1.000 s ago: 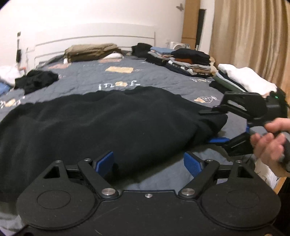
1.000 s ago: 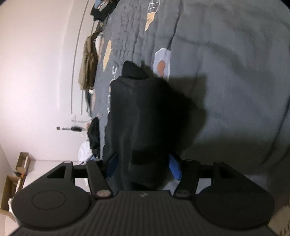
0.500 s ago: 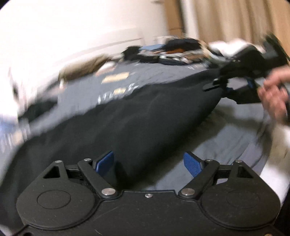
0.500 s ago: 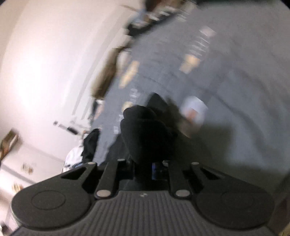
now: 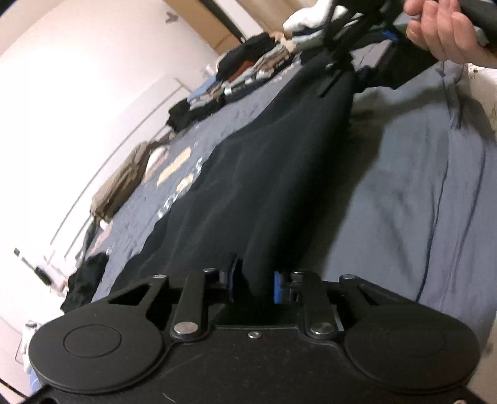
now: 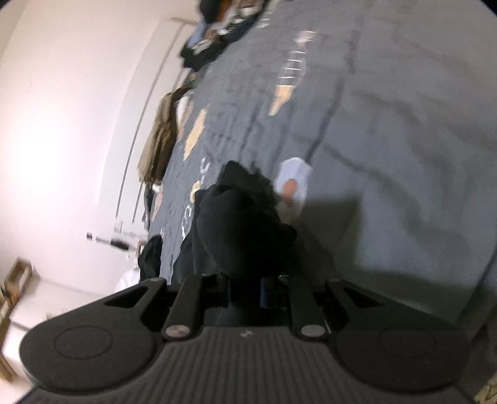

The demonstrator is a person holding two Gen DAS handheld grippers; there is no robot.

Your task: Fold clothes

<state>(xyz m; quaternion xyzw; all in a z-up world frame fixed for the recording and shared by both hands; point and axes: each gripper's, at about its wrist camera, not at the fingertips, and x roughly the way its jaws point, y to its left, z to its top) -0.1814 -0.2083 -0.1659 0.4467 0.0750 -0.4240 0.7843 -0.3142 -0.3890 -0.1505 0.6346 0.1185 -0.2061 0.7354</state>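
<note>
Left wrist view, left to right:
- Small dark heap of clothing (image 5: 85, 281), at the bed's far edge by the white wall.
- Folded khaki garment (image 5: 122, 183), lying near the headboard side.
- Grey-blue quilted bedcover (image 5: 413, 192), printed with pale patches and lettering; bare on the right half.
- Black garment (image 5: 264, 174), the task's piece, stretched in a long band across the bed from the near claw to the far one.
- Left claw (image 5: 254, 284): jaws closing, with a bunched edge of the black garment between the blue pads and pressed by them.
- Stacks of folded clothes (image 5: 248, 71), mixed dark and pale, along the bed's far side.
- A hand (image 5: 447, 28), top right, gripping the handle of the other tool, which meets the garment's far end.

Right wrist view, left to right:
- White wall and a wooden shelf corner, blurred.
- Khaki garment (image 6: 160, 136) and folded stacks (image 6: 217, 28) at the bed's edge.
- Right claw (image 6: 245, 290): jaws drawn close together, clamped on a dark wad of the black garment (image 6: 239, 223), which rises in a lump just ahead of the pads.
- Bedcover (image 6: 388, 124), open and wrinkled, to the right.
</note>
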